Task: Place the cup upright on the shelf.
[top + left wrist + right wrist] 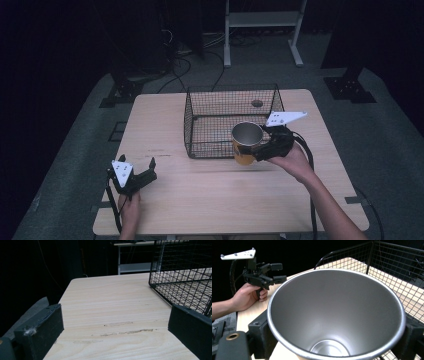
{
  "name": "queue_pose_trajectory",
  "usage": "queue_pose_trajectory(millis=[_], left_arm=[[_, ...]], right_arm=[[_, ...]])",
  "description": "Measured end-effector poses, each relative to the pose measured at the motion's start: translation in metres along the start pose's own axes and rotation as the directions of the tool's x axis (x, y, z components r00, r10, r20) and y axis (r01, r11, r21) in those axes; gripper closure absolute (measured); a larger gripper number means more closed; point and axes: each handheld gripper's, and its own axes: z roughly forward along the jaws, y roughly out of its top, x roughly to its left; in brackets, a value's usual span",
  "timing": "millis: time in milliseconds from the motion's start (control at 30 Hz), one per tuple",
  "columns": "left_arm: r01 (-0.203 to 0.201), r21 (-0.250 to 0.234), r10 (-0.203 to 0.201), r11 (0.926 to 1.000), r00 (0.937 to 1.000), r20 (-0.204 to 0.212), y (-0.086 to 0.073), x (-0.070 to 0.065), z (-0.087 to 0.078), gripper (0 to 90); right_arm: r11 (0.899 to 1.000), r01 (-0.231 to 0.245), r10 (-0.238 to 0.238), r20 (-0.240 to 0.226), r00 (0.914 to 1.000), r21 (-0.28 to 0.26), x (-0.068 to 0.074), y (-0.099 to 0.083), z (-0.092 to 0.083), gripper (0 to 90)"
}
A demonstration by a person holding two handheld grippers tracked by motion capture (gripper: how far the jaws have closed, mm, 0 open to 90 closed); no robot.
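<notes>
While the left gripper (145,172) rests spread on the table (210,195), the right gripper (261,150) pinches a cup (246,143) at the basket's (200,131) front edge, likely needing lifting over.

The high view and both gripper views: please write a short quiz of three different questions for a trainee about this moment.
1. True or false: the right gripper holds the cup upright by its sides.
2. Multiple choice: where is the cup relative to the wire basket? A) on the basket floor; B) held at the near wall of the basket, seemingly still outside it; C) on the table by the left gripper.
3. Fill in: the left gripper's jaws are ____ with nothing between them.

Key:
1. True; the right gripper view shows a jaw on each side of the metal rim.
2. B.
3. open; bare wood shows between them in the left gripper view.
</notes>
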Motion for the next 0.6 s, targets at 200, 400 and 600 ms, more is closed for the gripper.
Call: queue_pose_trajectory(millis=[200,400,600], left_arm=[[-0.012,-0.001,0.012,0.9999,0.9999,0.001,0.0,-0.001,0.0,0.0],[0.005,0.004,-0.005,1.0,1.0,-0.001,0.0,0.001,0.0,0.0],[0.009,0.004,-0.009,1.0,1.0,-0.002,0.0,0.001,0.0,0.0]], right_arm=[[1.0,0.004,-0.004,-0.007,1.0,0.009,-0.005,0.008,0.004,12.1],[1.0,0.005,-0.005,-0.013,0.9999,0.012,-0.012,0.019,0.007,12.0],[1.0,0.016,-0.016,-0.02,0.9997,0.018,-0.021,0.033,0.012,12.0]])
